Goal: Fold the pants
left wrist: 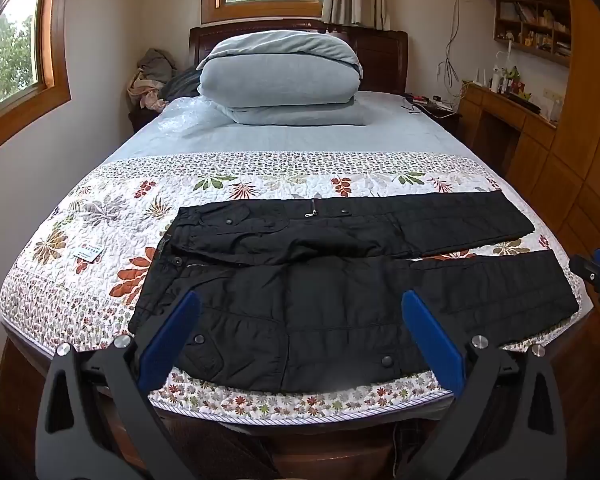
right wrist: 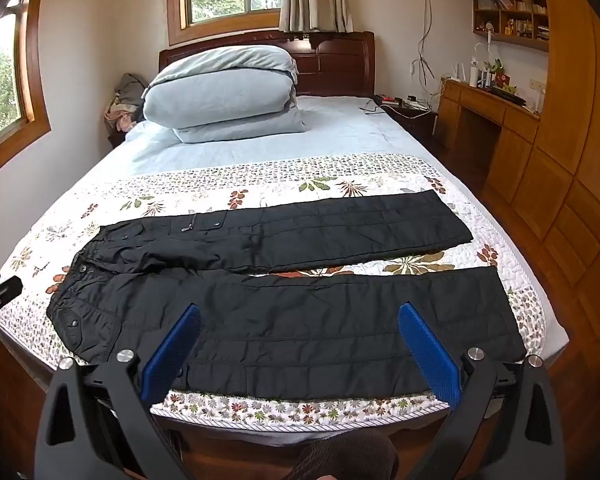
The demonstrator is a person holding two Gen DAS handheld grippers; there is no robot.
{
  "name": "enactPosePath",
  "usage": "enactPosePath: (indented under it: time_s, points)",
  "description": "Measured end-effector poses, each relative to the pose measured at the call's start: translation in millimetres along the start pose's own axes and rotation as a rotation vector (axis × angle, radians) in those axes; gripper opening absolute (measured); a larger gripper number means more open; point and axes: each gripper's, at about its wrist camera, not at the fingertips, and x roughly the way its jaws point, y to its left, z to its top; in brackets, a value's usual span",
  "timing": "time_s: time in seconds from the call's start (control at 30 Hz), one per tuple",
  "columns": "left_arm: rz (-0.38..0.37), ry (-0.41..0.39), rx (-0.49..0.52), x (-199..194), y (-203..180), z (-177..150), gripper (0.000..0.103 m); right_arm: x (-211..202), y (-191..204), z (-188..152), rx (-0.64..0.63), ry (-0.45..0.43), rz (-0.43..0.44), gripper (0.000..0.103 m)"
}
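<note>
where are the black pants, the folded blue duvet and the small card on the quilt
black pants [left wrist: 340, 312], left wrist view, on the near leg's thigh
folded blue duvet [left wrist: 276, 76], left wrist view, on its front face
small card [left wrist: 87, 255], left wrist view, on its middle, left of the waistband

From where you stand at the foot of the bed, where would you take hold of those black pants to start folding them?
I'd probably grip the near leg of the black pants along its front edge, coming from the foot of the bed: left gripper near the waistband, right gripper toward the near cuff. The pants lie flat, legs spread apart, so that edge can lift over onto the far leg.
</note>
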Motion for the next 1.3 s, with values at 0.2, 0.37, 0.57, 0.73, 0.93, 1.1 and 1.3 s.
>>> enactPosePath:
  time_s: [0.2,0.37,0.57,0.73,0.93,1.1,1.3]
  points:
    - [-0.001,0.002,0.002,-0.4,-0.3,0.2,0.101,-0.4,0.2,-0.4,0.002,0.000,0.000,0.100]
    - [0.000,0.002,0.005,0.5,-0.5,-0.2,0.101,0.6,-0.7,-0.3,0.003,0.004,0.004,0.100]
    - [0.002,0.003,0.006,0.0,-0.3,-0.8,0.101,-0.2,0.5,-0.6,0.004,0.002,0.002,0.100]
    - [0.002,0.003,0.006,-0.8,0.8,-0.7,0.101,0.0,0.3,-0.6,0.003,0.003,0.001,0.100]
    - [0.001,0.007,0.002,2.5,1.9,-2.9,0.101,0.3,0.0,-0.8,0.002,0.004,0.001,0.100]
    - [-0.001,0.007,-0.002,2.3,3.3,-3.3,0.101,3.0,-3.7,0.1,0.004,0.005,-0.002,0.100]
    - [0.001,0.007,0.000,2.4,4.2,-3.6,0.101,-0.6,-1.8,-0.4,0.011,0.004,-0.003,0.100]
